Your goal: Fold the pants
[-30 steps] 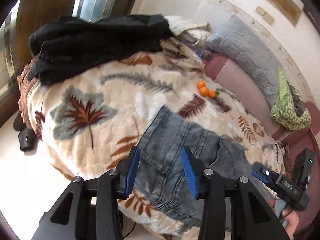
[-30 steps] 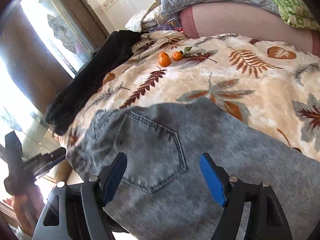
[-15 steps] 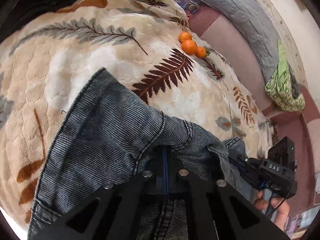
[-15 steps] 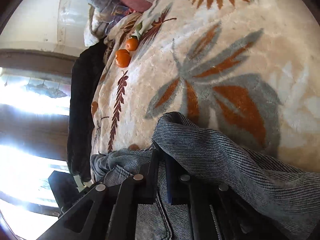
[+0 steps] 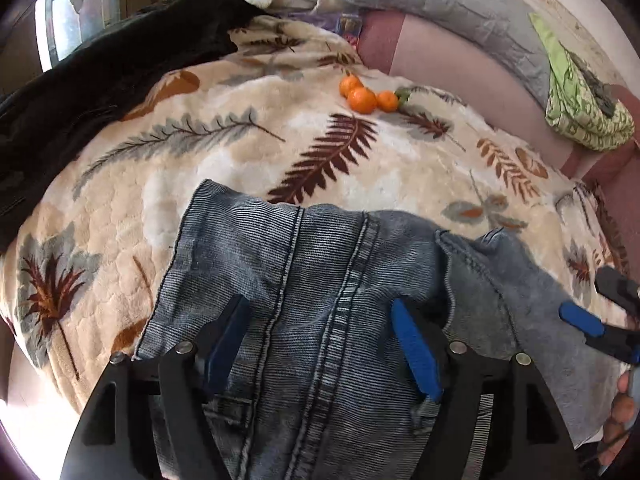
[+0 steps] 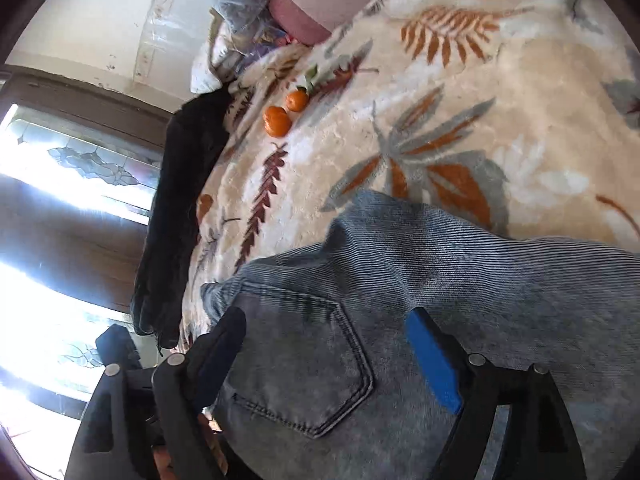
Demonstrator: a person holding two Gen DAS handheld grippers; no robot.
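Two grippers now stand with their jaws spreading apart over the jeans (image 5: 320, 280), where half a second ago both were clamped tight on bunched denim. The left gripper (image 5: 320, 344) has its blue pads well clear of the cloth on either side of the double-stitched seam, and nothing is held between them. The right gripper (image 6: 328, 356) is likewise opening, its pads straddling the back pocket (image 6: 304, 364) without pressing it. So the fabric has just been let go: the fold that was being carried across has been laid down.

The jeans lie at the near edge of the bed, on the leaf-print blanket (image 5: 248, 160), with the top layer doubled over so that a raw inner edge and a turned-back flap show toward the right side in the left wrist view. The denim is flatter than it was mid-lift, though a ridge runs across it in the right wrist view, near the far edge of the garment.

Three tangerines (image 5: 362, 96) sit well apart from the jeans, toward the far edge of the blanket, and a black garment (image 5: 100, 80) is heaped along the blanket's left edge. A grey pillow (image 5: 460, 4) and a green patterned cloth (image 5: 580, 100) rest beyond, against the far side of the bed.

By my reading, one fold is done and the release marks its end. The next grasp probably needs a fresh hold farther along the legs, and that ridge may want smoothing first.
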